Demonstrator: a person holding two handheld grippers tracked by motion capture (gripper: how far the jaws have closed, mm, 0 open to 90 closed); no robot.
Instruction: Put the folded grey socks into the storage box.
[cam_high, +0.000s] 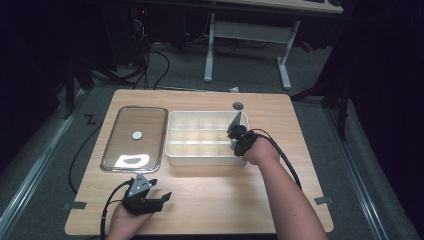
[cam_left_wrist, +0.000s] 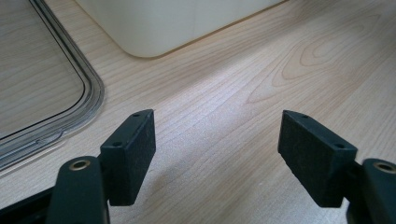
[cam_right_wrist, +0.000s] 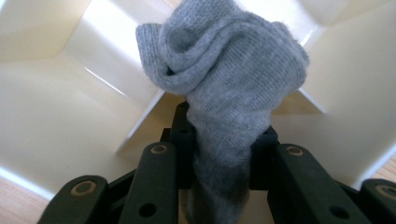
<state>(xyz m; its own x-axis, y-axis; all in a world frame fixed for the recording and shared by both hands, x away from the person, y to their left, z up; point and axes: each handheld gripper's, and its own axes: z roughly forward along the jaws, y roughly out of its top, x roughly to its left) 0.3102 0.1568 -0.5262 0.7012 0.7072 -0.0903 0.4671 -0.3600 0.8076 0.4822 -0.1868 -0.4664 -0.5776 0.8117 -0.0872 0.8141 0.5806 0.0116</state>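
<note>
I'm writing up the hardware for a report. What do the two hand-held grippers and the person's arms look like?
Both are black. The left hand-held gripper has a grey three-cornered plate on top, a black cable trailing toward the table edge, and flat rectangular pads with small screw holes and brass-coloured pivot pins. The right hand-held gripper has the same plate and a black cable running back along the forearm. The forearms are bare, no sleeves.

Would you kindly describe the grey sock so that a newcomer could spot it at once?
Start at the wooden table, then find the cream divided box at its middle. At the box's right end, the right tool is shut on a bunched grey sock, the only soft knitted thing there.
</note>
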